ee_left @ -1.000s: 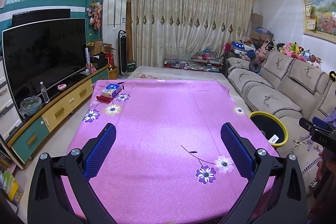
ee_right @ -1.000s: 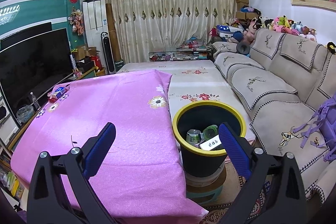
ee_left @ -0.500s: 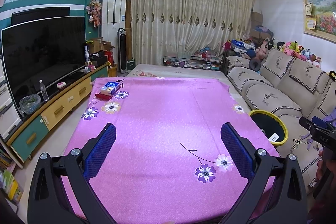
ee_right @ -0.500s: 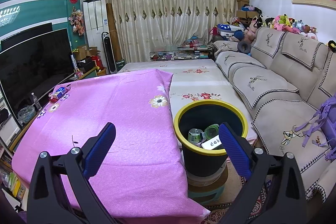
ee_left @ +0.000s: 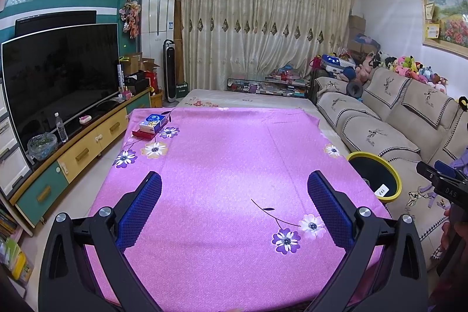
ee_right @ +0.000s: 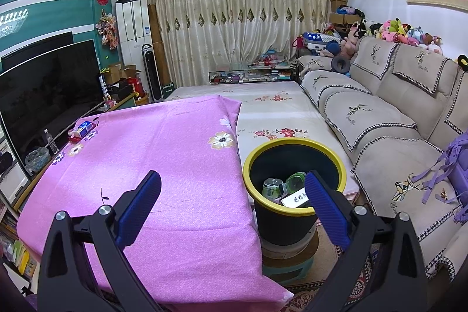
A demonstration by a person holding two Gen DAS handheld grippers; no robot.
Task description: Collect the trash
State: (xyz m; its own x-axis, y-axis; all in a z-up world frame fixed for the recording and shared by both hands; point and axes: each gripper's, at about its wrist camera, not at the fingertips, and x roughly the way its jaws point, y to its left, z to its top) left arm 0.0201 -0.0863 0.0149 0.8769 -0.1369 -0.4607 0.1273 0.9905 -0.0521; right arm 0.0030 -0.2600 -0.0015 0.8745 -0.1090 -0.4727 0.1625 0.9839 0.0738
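- Left hand-held gripper [ee_left: 234,190] held level above the near half of the bench [ee_left: 222,165], blue pads spread wide, nothing between them.
- Right hand-held gripper [ee_right: 232,190] held off the bench's right side, likewise spread wide and empty, its right pad [ee_right: 324,203] overlapping the near rim of the trash bin [ee_right: 295,144] in view.
- Seen from the left wrist, right hand-held gripper's dark body at the far right edge, beyond the bin, with a bit of a hand [ee_left: 449,230] on it.
- Bin stood just beside the bench's right edge, between it and the sofa [ee_right: 389,136], raised on a low stool [ee_right: 288,265].
- Inside the bin: a can [ee_right: 272,186], a green item and a white card.
- Pink cloth over the bench lay flat and bare across the middle and near edge.
- Only a tissue box [ee_left: 152,122] on a red tray sat at the far left corner, well apart from both hand-held grippers.
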